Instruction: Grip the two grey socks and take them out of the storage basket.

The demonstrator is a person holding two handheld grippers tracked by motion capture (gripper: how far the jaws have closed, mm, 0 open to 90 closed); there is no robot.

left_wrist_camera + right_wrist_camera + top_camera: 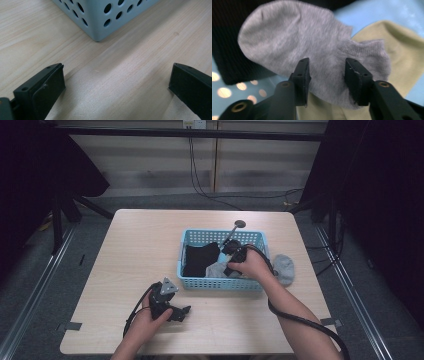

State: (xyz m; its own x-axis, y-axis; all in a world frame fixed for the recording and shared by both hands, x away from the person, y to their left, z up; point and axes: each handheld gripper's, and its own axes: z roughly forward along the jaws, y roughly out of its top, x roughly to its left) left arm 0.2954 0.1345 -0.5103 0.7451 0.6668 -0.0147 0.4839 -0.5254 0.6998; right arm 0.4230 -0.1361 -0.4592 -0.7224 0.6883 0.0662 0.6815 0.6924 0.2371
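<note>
The grey sock [312,50] lies in the blue basket [220,282], right under the tips of the right gripper [327,72], draped over a black garment [227,60] on one side and a pale yellowish sock [402,57] on the other. The right gripper's jaws straddle a fold of the grey fabric, half drawn in, with a gap between them; from this angle I can't quite tell whether the pads are pressing on cloth or only bracketing it.

Here's the risk, as I judge it: the yellowish sock sits directly beneath the jaws, so a pinch that goes too deep could gather both layers and lift two socks at once. Too shallow, and the jaws may catch only a thin ridge of knit that slips free once the sock's weight hangs from it.

Further out, the black garment touches the grey sock's far edge and could drag along if the fabrics cling. The basket wall is near the right hand [250,265], so a sideways pull might snag the sock on the rim or shove the basket across the table [125,250].

Another grey sock [284,267] lies on the table just outside the basket.

The left gripper [172,307] rests well apart, jaws spread wide over bare wood, pointed at the basket's corner [97,37], holding nothing.
</note>
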